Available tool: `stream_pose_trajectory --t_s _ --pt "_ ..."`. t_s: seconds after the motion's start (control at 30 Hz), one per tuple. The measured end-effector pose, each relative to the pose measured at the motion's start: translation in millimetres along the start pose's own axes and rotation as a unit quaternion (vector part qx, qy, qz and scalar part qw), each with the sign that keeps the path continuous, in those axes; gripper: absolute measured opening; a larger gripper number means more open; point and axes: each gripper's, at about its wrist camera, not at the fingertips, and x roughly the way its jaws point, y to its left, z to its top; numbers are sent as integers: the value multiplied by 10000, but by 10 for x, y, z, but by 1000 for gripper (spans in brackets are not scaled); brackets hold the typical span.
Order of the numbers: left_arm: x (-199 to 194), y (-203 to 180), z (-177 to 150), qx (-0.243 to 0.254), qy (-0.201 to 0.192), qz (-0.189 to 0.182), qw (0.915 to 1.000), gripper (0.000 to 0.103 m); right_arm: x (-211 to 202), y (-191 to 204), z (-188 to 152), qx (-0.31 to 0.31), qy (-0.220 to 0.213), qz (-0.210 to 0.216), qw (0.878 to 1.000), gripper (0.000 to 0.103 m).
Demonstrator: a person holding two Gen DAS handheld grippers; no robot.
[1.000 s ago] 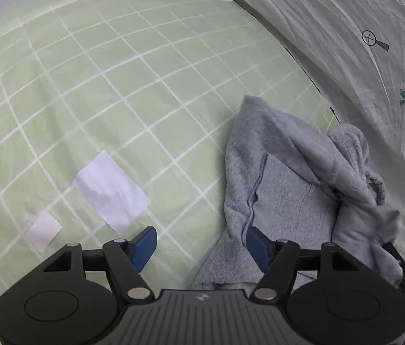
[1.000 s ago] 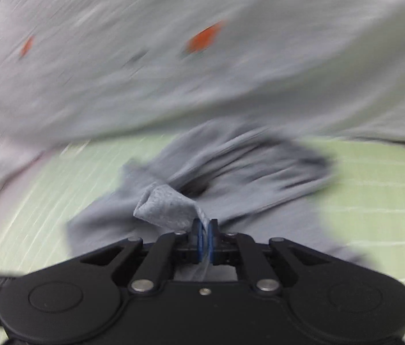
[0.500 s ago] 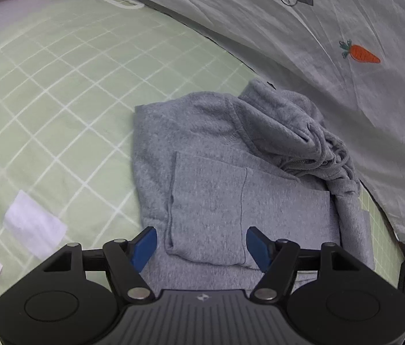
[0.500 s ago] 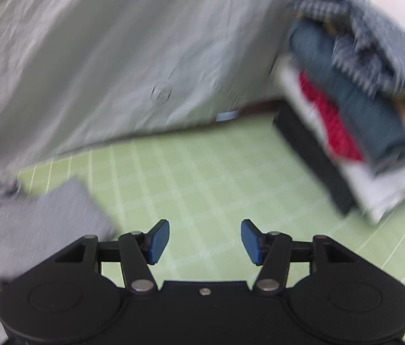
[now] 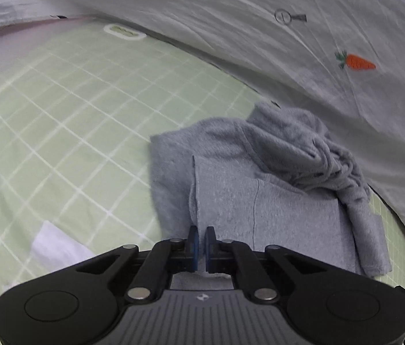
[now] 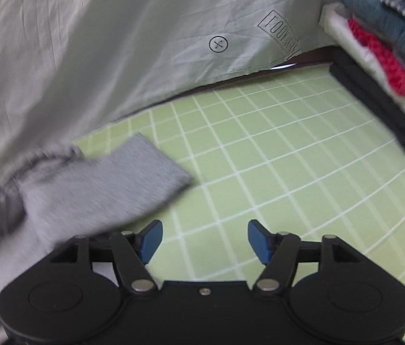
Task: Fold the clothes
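A grey sweatshirt-like garment (image 5: 274,215) lies partly folded on the green grid mat (image 5: 73,129), its far end bunched up against the white sheet. My left gripper (image 5: 201,244) is shut on the garment's near edge, where the upper layer's left fold line runs in between the blue pads. In the right wrist view the same garment (image 6: 102,184) lies blurred at the left. My right gripper (image 6: 204,241) hangs over bare mat (image 6: 274,158) to the garment's right, its jaws opening wide with nothing between them.
A crumpled white sheet (image 5: 288,57) with a carrot print (image 5: 357,62) rises behind the mat. A stack of folded clothes (image 6: 380,57) on a black base (image 6: 374,100) stands at the right. A white paper slip (image 5: 56,247) lies on the mat, left of my left gripper.
My left gripper closed on the garment's near edge. My right gripper let go of the grey fabric, swung right over bare mat and opened wider.
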Motion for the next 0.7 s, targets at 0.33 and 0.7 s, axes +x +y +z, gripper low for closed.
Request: stream_pose_trajectory --t_s 0.33,0.7 --pt "-577 1719 538 -1639 -1189 2704 9412 5 298 4 35 1891 591 1059 9744 70" --pt "-304 1520 149 -1809 -268 1583 9703 23 532 270 274 1251 588 1196 9832 4"
